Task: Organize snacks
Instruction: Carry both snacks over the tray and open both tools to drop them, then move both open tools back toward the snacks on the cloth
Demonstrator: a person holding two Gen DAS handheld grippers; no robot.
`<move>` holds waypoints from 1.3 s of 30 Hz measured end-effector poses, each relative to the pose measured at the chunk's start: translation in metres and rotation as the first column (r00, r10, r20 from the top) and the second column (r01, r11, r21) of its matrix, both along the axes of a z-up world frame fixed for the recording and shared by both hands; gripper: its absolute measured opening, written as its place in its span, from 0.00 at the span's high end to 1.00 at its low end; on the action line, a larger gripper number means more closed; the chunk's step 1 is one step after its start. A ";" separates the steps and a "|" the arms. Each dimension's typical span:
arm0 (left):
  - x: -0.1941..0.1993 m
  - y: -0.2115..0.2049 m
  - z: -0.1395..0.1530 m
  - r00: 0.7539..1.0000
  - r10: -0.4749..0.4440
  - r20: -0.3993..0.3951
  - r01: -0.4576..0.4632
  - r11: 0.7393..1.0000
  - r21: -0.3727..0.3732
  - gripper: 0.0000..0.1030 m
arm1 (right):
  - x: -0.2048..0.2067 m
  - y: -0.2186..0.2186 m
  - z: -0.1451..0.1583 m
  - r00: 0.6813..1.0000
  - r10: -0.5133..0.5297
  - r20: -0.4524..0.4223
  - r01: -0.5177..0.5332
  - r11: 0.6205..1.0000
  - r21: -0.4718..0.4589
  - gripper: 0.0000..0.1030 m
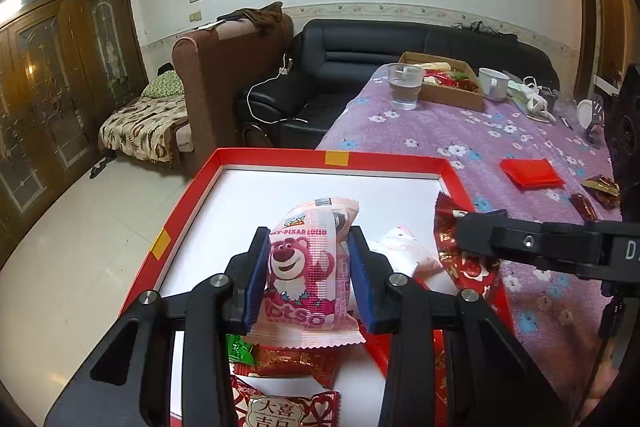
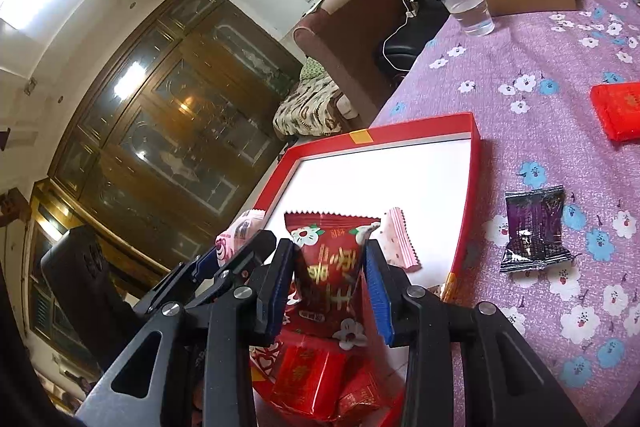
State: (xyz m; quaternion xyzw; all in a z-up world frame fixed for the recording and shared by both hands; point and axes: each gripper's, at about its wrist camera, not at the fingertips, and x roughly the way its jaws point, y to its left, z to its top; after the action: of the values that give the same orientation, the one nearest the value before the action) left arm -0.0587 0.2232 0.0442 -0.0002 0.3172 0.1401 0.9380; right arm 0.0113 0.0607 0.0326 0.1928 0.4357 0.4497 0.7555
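A purple flower-print cloth covers the tabletop (image 2: 520,67) in a living room with a black leather sofa (image 1: 400,43), and a shallow red-rimmed box with a white floor (image 1: 280,187) sits at its near corner. My left tongs (image 1: 308,275) are clamped on a pink bear-print snack packet (image 1: 304,267) held above that box, while my right tongs (image 2: 328,283) pinch a dark red foil snack packet (image 2: 328,267) over the same box. More red wrapped snacks (image 2: 308,379) lie in the box beneath, and a dark purple packet (image 2: 534,227) lies on the cloth just beside it.
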 end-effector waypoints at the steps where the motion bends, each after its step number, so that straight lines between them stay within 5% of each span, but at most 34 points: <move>1: 0.000 0.001 -0.001 1.000 0.000 -0.002 0.000 1.000 -0.002 0.65 | -0.001 0.000 0.000 1.000 0.002 0.002 -0.002 1.000 -0.001 0.65; 7: 0.002 0.003 -0.005 1.000 0.014 -0.016 -0.014 1.000 0.001 0.62 | -0.004 0.001 0.001 1.000 0.007 0.007 -0.007 1.000 -0.006 0.63; 12: 0.004 0.010 -0.009 0.996 0.074 -0.044 -0.073 0.997 0.017 0.38 | -0.006 -0.005 0.005 1.000 0.008 0.017 -0.008 1.000 0.021 0.63; 18: 0.001 0.013 -0.006 0.995 0.095 -0.041 -0.095 0.996 0.000 0.35 | 0.001 -0.021 0.009 0.999 -0.040 0.004 0.040 0.998 0.056 0.61; 29: 0.014 -0.035 0.000 0.998 -0.043 -0.051 0.043 0.999 -0.002 0.33 | 0.000 -0.053 0.028 0.993 -0.111 0.045 0.108 0.993 0.056 0.58; 34: 0.022 -0.078 0.011 0.990 -0.135 -0.038 0.137 0.990 0.042 0.25 | -0.003 -0.102 0.048 0.971 -0.207 0.122 0.202 0.978 0.052 0.49; 39: 0.021 -0.109 0.019 0.980 -0.192 -0.047 0.194 0.979 0.064 0.21 | 0.000 -0.154 0.057 0.944 -0.315 0.102 0.308 0.948 0.079 0.49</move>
State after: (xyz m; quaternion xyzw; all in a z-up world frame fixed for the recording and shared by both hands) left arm -0.0375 0.1141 0.0632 0.0655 0.3298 0.0591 0.9399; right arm 0.0117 -0.0929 0.0895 0.2566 0.3421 0.3480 0.8343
